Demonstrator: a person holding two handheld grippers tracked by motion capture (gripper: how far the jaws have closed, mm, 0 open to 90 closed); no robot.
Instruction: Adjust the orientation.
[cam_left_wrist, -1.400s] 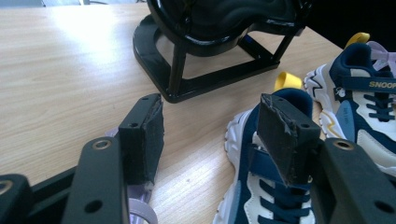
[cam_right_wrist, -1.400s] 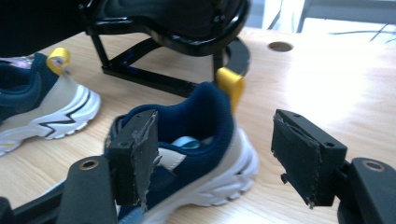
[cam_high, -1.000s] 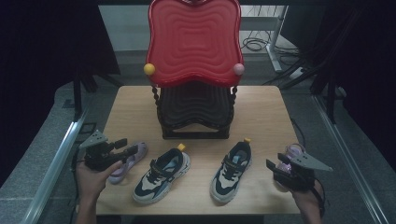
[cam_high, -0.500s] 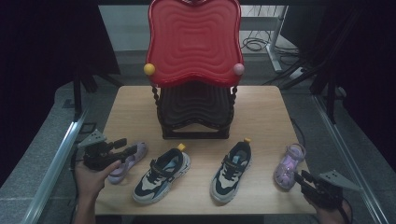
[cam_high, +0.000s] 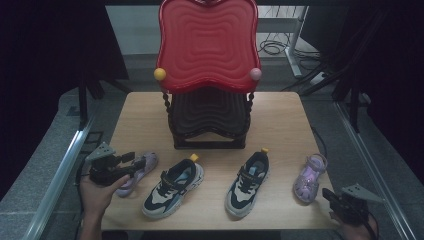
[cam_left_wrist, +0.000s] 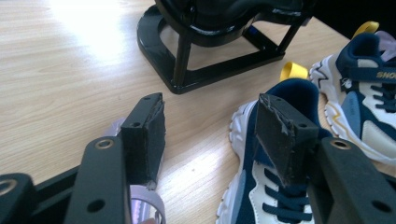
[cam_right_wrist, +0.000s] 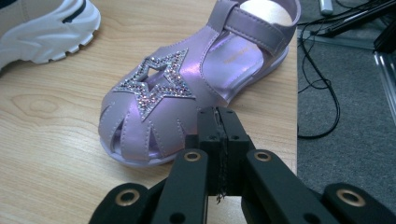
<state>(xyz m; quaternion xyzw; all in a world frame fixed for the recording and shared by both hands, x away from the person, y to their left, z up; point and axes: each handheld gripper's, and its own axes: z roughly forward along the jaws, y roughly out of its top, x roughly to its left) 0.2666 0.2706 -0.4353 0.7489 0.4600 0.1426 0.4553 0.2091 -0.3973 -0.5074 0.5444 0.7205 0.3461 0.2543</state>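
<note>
Four small shoes stand in a row along the front of the wooden table (cam_high: 280, 125). At the left is a purple sandal (cam_high: 144, 161), and my left gripper (cam_high: 133, 164) hovers open just over it. In the left gripper view its pads (cam_left_wrist: 152, 128) are wide apart around nothing, and the gripper (cam_left_wrist: 212, 126) is over bare wood, with the sandal's edge (cam_left_wrist: 142, 198) below. A second purple sandal with a glitter star (cam_right_wrist: 187, 88) lies free at the right. My right gripper (cam_right_wrist: 218, 126) is shut on nothing just short of its toe, by the table's front right corner (cam_high: 328, 194).
Two navy and white sneakers (cam_high: 172, 187) (cam_high: 247, 182) stand between the sandals. Behind them a black shoe rack (cam_high: 210, 122) with a red wavy top shelf (cam_high: 207, 42) rises at the table's middle. Cables (cam_right_wrist: 322, 93) lie on the floor to the right.
My right gripper has let go of the right sandal and drawn back toward the front edge; the sandal now lies on the table. The left gripper has barely moved.
</note>
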